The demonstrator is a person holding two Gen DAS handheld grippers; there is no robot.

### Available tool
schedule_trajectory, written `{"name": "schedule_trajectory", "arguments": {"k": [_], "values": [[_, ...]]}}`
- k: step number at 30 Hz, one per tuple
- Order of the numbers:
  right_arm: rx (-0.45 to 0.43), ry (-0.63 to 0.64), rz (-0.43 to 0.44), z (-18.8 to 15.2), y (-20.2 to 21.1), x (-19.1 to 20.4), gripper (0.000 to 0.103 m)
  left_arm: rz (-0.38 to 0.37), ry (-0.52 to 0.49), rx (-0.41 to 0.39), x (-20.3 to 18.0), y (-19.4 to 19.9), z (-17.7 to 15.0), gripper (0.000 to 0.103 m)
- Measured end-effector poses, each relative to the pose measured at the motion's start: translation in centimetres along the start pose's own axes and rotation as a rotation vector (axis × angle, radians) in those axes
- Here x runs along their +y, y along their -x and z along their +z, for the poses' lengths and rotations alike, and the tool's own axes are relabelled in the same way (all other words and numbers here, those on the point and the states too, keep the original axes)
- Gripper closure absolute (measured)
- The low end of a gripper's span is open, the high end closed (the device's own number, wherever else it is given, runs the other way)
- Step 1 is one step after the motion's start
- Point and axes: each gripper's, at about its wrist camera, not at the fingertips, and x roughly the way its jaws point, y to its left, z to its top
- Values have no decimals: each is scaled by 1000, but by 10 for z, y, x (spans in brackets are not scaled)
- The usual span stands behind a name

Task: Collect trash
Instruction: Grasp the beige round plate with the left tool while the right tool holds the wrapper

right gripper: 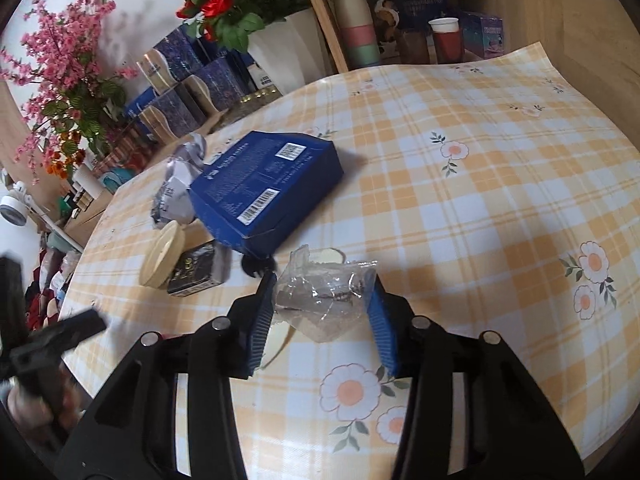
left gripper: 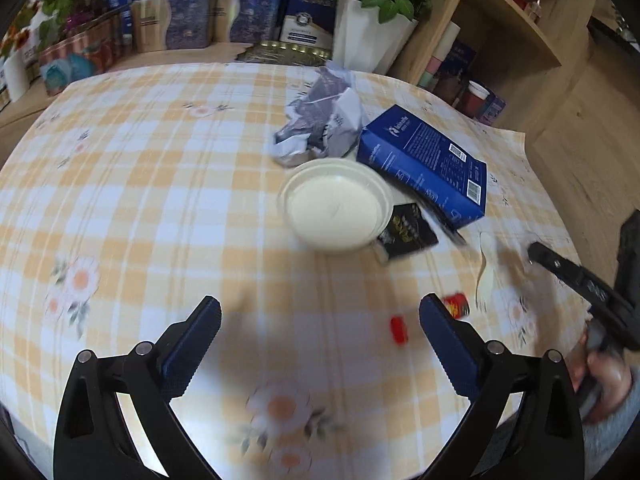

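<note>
Trash litters the checked surface point(left gripper: 160, 184): crumpled paper point(left gripper: 320, 120), a white bowl point(left gripper: 336, 204), a blue box point(left gripper: 424, 160). Left tool point(left gripper: 320, 320) gapes wide (nothing between); right tool point(right gripper: 320, 300) pinches a clear plastic wrapper point(right gripper: 324, 300).

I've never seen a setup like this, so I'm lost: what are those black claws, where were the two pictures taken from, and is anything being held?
A person holds a two-finger gripper in each hand, each carrying a forward-looking fisheye camera; one picture comes from each. The left gripper is open and empty above the checked tablecloth. The right gripper pinches a crumpled clear plastic wrapper. On the table lie a blue box, a white bowl, crumpled paper, a small black packet and a red cap.
</note>
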Motion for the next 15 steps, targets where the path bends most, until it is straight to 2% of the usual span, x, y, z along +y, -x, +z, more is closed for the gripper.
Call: {"name": "schedule_trajectory", "arguments": {"k": [4, 6, 11, 15], "values": [[3, 35, 15, -4, 2, 6, 57, 7, 21, 10, -6, -23, 23, 6], [4, 54, 15, -6, 2, 8, 57, 35, 28, 25, -7, -37, 32, 6], [6, 82, 12, -8, 3, 9, 57, 131, -66, 24, -18, -58, 43, 6], [11, 82, 20, -10, 3, 6, 57, 134, -37, 35, -15, -69, 51, 6]]}}
